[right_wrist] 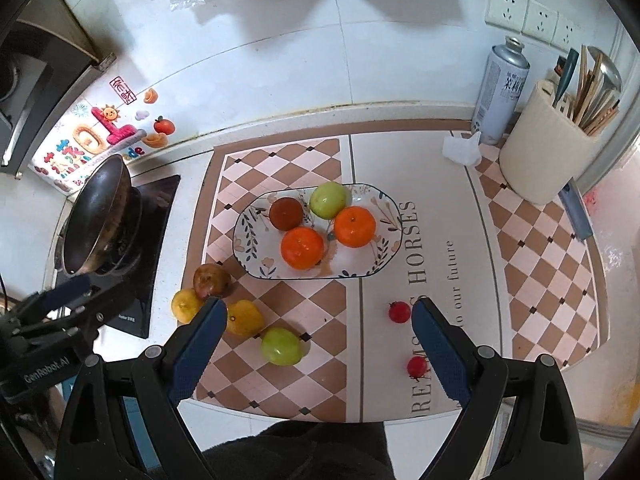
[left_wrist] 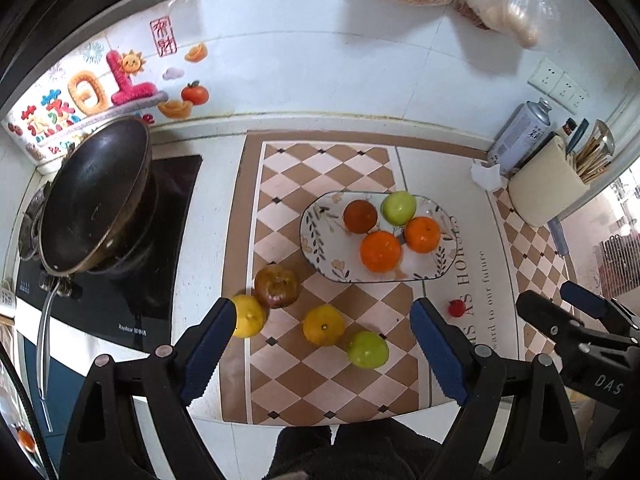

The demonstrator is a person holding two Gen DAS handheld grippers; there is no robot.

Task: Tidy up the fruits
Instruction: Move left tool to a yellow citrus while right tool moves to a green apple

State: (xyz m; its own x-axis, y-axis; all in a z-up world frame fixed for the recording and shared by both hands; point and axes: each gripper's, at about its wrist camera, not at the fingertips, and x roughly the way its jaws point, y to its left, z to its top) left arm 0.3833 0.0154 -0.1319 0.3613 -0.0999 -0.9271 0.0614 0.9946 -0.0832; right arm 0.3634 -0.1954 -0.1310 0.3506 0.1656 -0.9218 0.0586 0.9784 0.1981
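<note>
A floral plate (left_wrist: pixel 320 232) (right_wrist: pixel 248 236) on the checkered mat holds two oranges (left_wrist: pixel 380 251) (right_wrist: pixel 302 248), a green apple (left_wrist: pixel 399 207) (right_wrist: pixel 328 199) and a brown fruit (left_wrist: pixel 360 216) (right_wrist: pixel 285 213). Loose on the mat lie a brown apple (left_wrist: pixel 277 286) (right_wrist: pixel 211 280), two yellow fruits (left_wrist: pixel 324 325) (right_wrist: pixel 245 318), a green apple (left_wrist: pixel 368 349) (right_wrist: pixel 281 346) and two small red fruits (right_wrist: pixel 399 312). My left gripper (left_wrist: pixel 324 360) is open and empty above the loose fruits. My right gripper (right_wrist: pixel 316 356) is open and empty, its right finger beside the red fruits.
A black wok (left_wrist: pixel 96 196) sits on a stove at the left. A spray can (right_wrist: pixel 500 88), a utensil holder (right_wrist: pixel 548 148) and a crumpled tissue (right_wrist: pixel 462 148) stand at the back right. Tiled wall with stickers behind.
</note>
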